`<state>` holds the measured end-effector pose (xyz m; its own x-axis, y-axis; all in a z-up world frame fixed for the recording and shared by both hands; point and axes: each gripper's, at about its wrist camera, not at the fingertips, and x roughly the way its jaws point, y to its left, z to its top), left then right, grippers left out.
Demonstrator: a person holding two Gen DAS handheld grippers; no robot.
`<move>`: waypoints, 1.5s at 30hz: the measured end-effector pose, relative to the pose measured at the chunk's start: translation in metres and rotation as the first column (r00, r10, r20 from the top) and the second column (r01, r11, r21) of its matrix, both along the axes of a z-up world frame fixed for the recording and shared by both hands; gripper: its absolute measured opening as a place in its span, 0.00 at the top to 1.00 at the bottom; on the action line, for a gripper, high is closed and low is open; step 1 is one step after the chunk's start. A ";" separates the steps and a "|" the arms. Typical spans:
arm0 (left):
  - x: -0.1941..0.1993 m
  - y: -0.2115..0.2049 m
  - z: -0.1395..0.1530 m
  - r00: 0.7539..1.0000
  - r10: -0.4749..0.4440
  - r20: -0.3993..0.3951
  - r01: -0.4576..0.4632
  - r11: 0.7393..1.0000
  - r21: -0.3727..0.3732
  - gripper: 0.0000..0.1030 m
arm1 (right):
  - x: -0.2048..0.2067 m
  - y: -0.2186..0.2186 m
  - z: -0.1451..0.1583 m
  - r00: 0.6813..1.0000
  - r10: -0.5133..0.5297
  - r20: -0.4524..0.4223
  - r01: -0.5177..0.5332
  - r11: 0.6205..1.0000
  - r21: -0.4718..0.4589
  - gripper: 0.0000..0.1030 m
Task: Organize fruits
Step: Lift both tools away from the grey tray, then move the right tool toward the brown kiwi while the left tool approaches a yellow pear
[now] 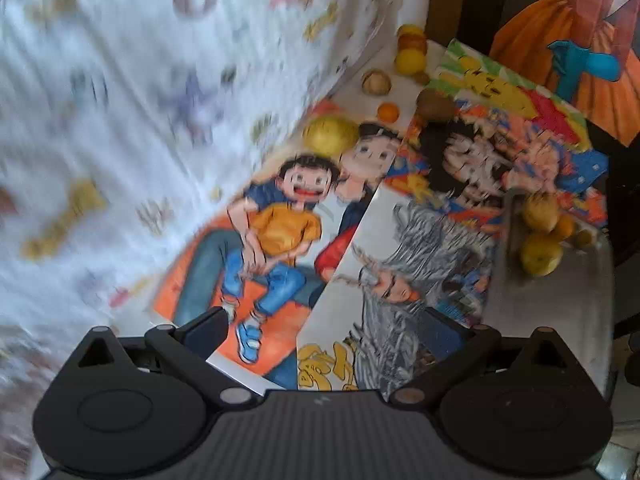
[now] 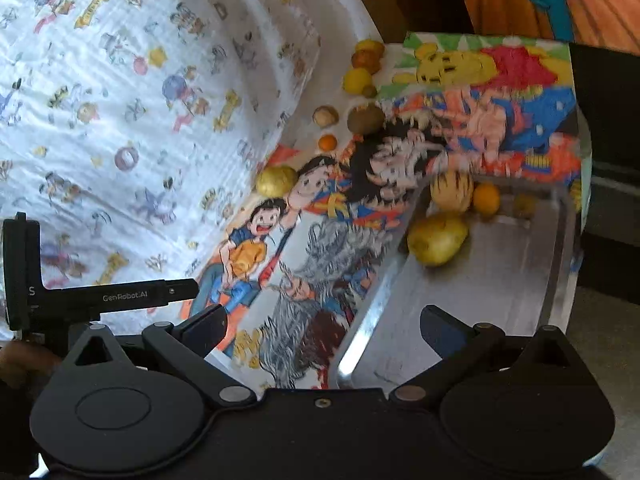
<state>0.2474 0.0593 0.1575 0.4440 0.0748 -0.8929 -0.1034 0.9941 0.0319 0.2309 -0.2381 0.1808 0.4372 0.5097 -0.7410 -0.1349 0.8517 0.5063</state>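
Note:
A metal tray point(image 2: 460, 300) lies on the right of the cartoon-print mat point(image 2: 320, 240). It holds a yellow fruit point(image 2: 438, 244), a striped yellow fruit point(image 2: 452, 192), an orange point(image 2: 486, 198) and a small greenish fruit point(image 2: 524, 204). Loose on the mat's far side are a big yellow fruit point(image 2: 276, 180), a small orange point(image 2: 328, 142), a kiwi point(image 2: 366, 118), a beige fruit point(image 2: 325, 115) and a lemon point(image 2: 357, 79). My right gripper point(image 2: 324, 328) is open and empty over the tray's near left corner. My left gripper point(image 1: 332, 332) is open and empty above the mat, with the big yellow fruit point(image 1: 330, 136) ahead and the tray point(image 1: 552, 312) to its right.
A white cloth with small cartoon prints point(image 2: 120, 120) rises along the left of the mat. Orange fabric point(image 1: 532, 40) and a blue object point(image 1: 580, 66) stand behind the table's far right. The left gripper's body point(image 2: 100, 296) and a hand point(image 2: 16, 360) show at the right view's left edge.

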 end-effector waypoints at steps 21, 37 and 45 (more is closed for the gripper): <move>0.079 -0.025 0.027 0.959 -0.264 0.102 0.242 0.953 0.184 0.01 | 0.086 0.036 0.003 0.941 0.266 0.208 -0.215 0.947 -0.240 0.01; 0.187 -0.037 -0.093 0.861 -0.504 -0.065 0.470 0.740 0.481 0.01 | 0.260 0.087 -0.101 0.888 0.444 0.120 -0.316 0.779 -0.542 0.02; 0.210 -0.033 -0.121 0.818 -0.558 -0.141 0.558 0.707 0.434 0.01 | 0.313 0.124 -0.140 0.805 0.593 0.032 -0.447 0.641 -0.624 0.06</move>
<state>0.4570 0.0258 0.0364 0.5320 0.1927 -0.8245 0.4653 0.7470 0.4748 0.5440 -0.1137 0.0409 0.4131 0.2242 -0.8827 -0.6873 0.7127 -0.1406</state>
